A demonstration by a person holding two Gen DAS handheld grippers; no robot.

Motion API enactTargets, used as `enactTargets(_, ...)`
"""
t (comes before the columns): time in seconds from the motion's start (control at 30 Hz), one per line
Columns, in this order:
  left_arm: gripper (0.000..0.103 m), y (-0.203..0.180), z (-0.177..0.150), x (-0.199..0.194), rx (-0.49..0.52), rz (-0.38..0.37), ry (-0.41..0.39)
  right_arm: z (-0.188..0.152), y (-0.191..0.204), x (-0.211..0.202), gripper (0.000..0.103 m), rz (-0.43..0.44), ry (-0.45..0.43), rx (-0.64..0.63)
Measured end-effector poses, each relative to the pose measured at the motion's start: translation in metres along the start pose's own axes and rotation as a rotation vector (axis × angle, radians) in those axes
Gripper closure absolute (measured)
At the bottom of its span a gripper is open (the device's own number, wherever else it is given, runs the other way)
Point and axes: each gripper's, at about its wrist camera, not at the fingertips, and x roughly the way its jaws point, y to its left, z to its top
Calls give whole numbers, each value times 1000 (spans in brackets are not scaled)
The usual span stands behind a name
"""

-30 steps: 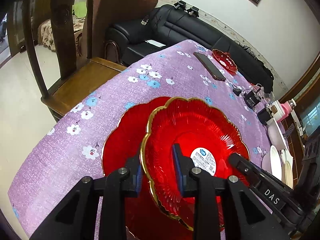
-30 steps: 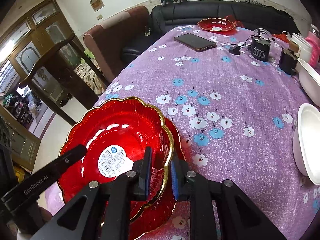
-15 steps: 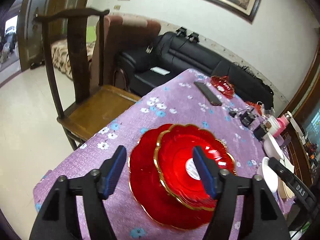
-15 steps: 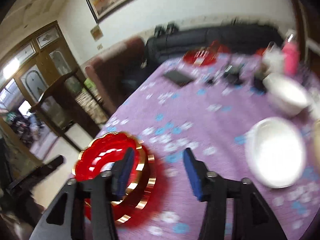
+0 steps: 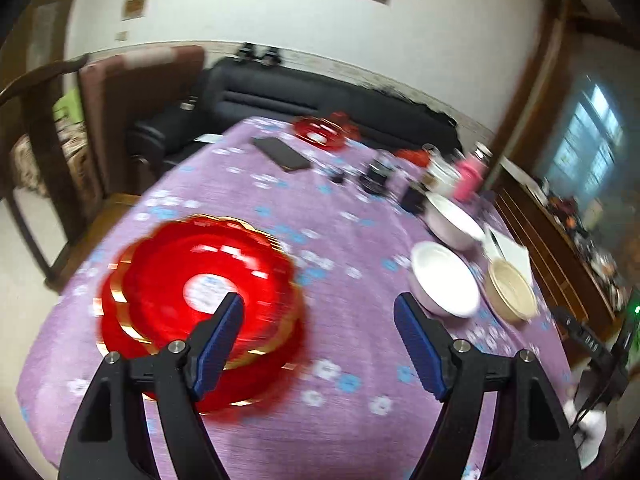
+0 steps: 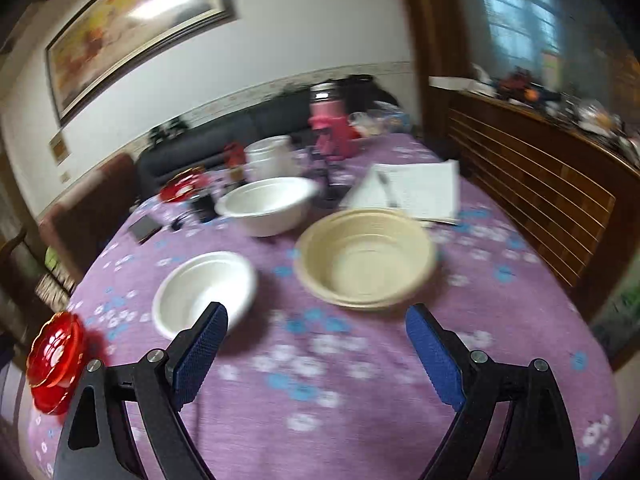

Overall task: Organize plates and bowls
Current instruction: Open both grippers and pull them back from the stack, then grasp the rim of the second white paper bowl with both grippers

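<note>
Showing both grippers empty above a purple floral tablecloth (image 6: 344,420), fingers spread wide in each view.

L gripper (image 5: 318,336): jaws wide apart, nothing held. Red plates (image 5: 196,304) are seen stacked, two at least, below and left of the fingers; the L finger overlaps them in the view, but contact cannot be told owing to blur. A third red plate (image 5: 320,132) is set well apart at the far end, near a phone (image 5: 282,154).

R gripper (image 6: 316,352): jaws wide apart, nothing held. Three bowls are laid ahead of it: small white bowl (image 6: 204,292) just beyond the L finger, tan bowl (image 6: 364,256) ahead and slightly R of centre, big white bowl (image 6: 268,204) farther back. Bowls are round, so no long axis is given; approach is governed by rim side only.

Judged: plates appear done apart from the far one; bowls remain unnested. R gripper is nearer the bowls, and the tan bowl's near rim is the closest target.

Hard to make out: motion blur in both views; clutter beyond the bowls (pink bottle (image 6: 330,132), papers (image 6: 412,192)) is indistinct; table edges are cut off by the fisheye.
</note>
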Motion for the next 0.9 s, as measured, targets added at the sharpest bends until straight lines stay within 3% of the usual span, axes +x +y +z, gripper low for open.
enactTargets(0.1,26,-26,-6,12,51,-32,36,0,-3,-11,10,-17,-77,-10)
enactTargets(0.2,26,-48,-12,20,102,-54,67,9,-4,-3,10,47,-106,62)
enactTargets(0.33,24,-70,-17,28,156,-76,114,24,28,49,10,229,84,89)
enactTargets(0.37,24,-71,-17,27,161,-74,113,25,41,65,10,236,138,75)
enactTargets(0.5,24,-74,-9,24,161,-41,94,20,77,115,37,209,265,35)
enactTargets(0.53,24,-73,-6,25,159,-27,88,19,82,126,41,191,278,29)
enactTargets(0.63,24,-70,3,32,146,6,79,16,83,142,41,152,254,36)
enactTargets(0.9,24,-93,24,90,95,-25,114,1,67,161,41,219,276,62)
